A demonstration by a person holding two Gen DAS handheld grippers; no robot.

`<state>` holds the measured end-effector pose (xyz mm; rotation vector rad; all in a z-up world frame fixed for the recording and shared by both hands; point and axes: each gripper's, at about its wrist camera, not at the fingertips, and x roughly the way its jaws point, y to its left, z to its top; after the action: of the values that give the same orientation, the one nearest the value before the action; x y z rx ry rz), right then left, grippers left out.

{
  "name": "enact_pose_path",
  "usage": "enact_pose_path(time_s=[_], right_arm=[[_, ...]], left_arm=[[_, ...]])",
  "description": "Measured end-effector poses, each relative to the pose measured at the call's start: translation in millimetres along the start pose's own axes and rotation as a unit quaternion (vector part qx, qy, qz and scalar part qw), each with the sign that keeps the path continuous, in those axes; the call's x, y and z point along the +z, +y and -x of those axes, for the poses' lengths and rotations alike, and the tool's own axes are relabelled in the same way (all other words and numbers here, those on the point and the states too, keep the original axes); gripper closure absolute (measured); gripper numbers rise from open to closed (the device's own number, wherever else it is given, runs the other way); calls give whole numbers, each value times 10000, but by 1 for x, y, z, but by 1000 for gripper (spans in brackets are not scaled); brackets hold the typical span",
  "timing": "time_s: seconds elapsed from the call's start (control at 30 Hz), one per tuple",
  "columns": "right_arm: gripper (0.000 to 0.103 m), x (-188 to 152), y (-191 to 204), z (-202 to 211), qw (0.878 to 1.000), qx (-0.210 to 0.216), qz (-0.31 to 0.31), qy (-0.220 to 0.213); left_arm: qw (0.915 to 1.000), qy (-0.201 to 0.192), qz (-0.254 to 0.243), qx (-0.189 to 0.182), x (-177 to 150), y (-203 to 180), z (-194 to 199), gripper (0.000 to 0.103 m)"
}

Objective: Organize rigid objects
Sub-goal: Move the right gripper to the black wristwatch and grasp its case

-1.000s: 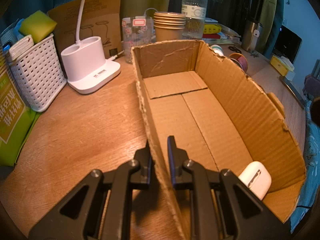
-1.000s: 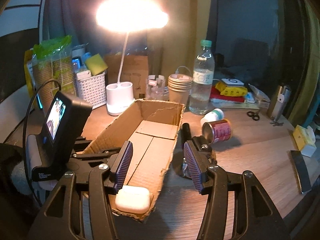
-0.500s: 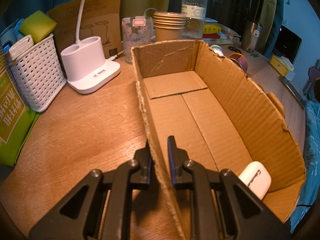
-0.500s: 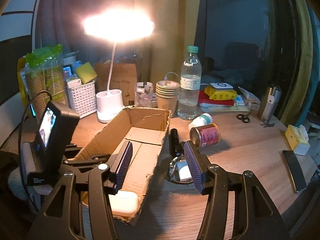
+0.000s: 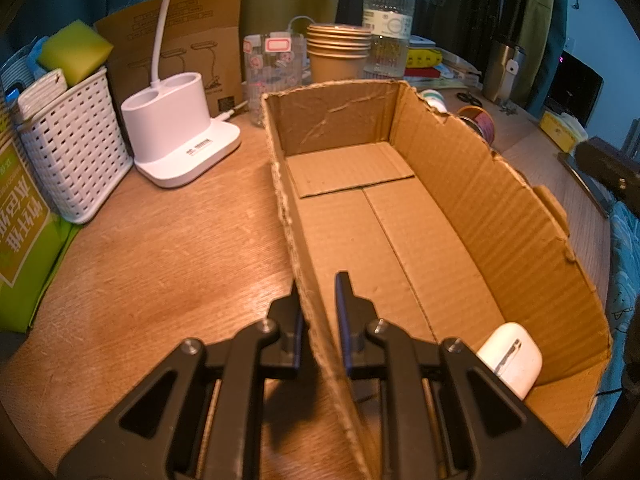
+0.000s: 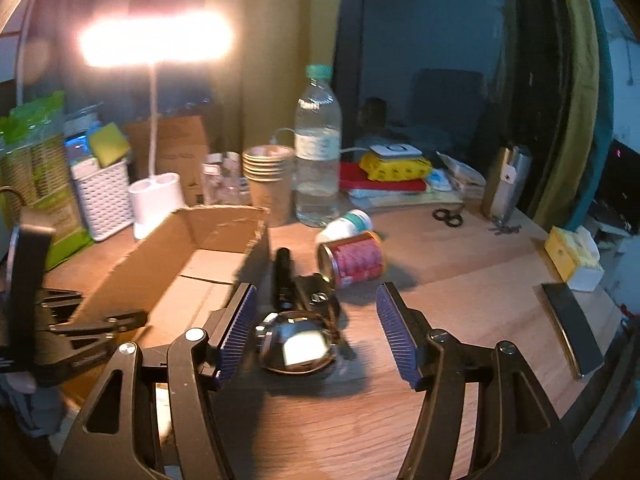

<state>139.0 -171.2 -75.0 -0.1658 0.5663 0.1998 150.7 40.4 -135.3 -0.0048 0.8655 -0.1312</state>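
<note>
Pickup step, by my reading: the right gripper (image 6: 316, 328), jaws opening and holding nothing, hangs over a shiny watch (image 6: 298, 346) lying between its fingers, nearer the left one. The left gripper (image 5: 320, 320) pinches the box (image 5: 480, 216) wall. Next it should drop, then close. The flashlight (image 6: 283, 276) and can (image 6: 352, 258) crowd just ahead; bare desk (image 6: 460, 280) beyond the right finger gives room.

We are seeing a dim room, warmly lit by a desk lamp (image 6: 156, 40) whose head is glaring white in the right wrist view. That view is smearing with motion blur; the left one is staying sharp. Shadows are falling toward us on the table (image 5: 160, 264). Fisheye edges are bending and darkening.
</note>
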Motion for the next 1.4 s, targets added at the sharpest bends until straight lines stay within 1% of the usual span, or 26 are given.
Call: enact_pose_path(time_s=[0.3,0.5,0.63,0.87,1.0,1.17,1.23,1.33,1.4], right_arm=[[38,-8,-16,-23,9996,-88,-124,241],[37,-17,-19,-41,9985,46,-218,507],[37,-21,-23,-51,9972,13,-298,687],[38,-25,-26,-61,9956,106,-380,848],[38,-24,-24,-59,9954,231,-427,822],[38,-19,-8,-48,9961,602,-186,622],[39,-18,0,-48,9954,720,-60,630],[54,-18,6,-50,9937,923,-8,638],[57,-17,8,-49,9935,955,46,625]], left_arm=[[10000,0,1,0,0,0,0,88],[10000,0,5,-2,0,0,0,88],[10000,0,4,-3,0,0,0,88],[10000,0,5,-3,0,0,0,88],[10000,0,4,-5,0,0,0,87],[10000,0,5,-6,0,0,0,87],[10000,0,4,-6,0,0,0,87],[10000,-1,2,-7,0,0,0,87],[10000,0,4,-7,0,0,0,87]])
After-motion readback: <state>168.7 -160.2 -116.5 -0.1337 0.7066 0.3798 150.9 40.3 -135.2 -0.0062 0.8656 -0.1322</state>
